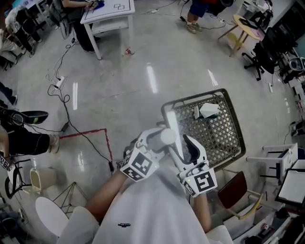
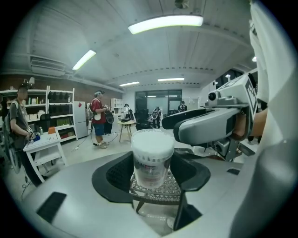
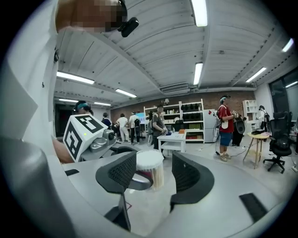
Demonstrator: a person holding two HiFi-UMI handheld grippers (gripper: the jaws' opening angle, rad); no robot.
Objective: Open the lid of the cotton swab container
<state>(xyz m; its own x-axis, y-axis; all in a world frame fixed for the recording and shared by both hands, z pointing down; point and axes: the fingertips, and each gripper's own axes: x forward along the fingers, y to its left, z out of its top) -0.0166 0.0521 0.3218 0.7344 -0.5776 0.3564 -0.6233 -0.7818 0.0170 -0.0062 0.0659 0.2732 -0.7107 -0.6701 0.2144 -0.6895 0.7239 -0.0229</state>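
Clamping the container (image 2: pixel 152 155) upright between the jaws of the left gripper (image 2: pixel 152 179), I am holding it above a mesh table (image 1: pixel 224 138). The right gripper (image 3: pixel 156 176) is standing with jaws apart, the container's top lying between them, nearer its left jaw.

Count taken with the mesh-top table (image 1: pixel 224 133) as reference; one such table.

- Handheld grippers: two, the left gripper (image 2: pixel 152 173) and the right gripper (image 3: pixel 156 174), both just beside the table.
- Marker cubes: two, the left cube (image 1: pixel 139 164) and the right cube (image 1: pixel 200 182), one per gripper.
- Cotton swab container (image 2: pixel 152 155): one, at the grippers.
- White box (image 1: pixel 208 110): one, on the table.
- White desk (image 1: pixel 107 14): one, well apart from the table.
- Round wooden side table (image 1: pixel 245 26): one, well apart from the table.
- Black office chair (image 1: pixel 259 57): one, between that side table and the mesh-top table.
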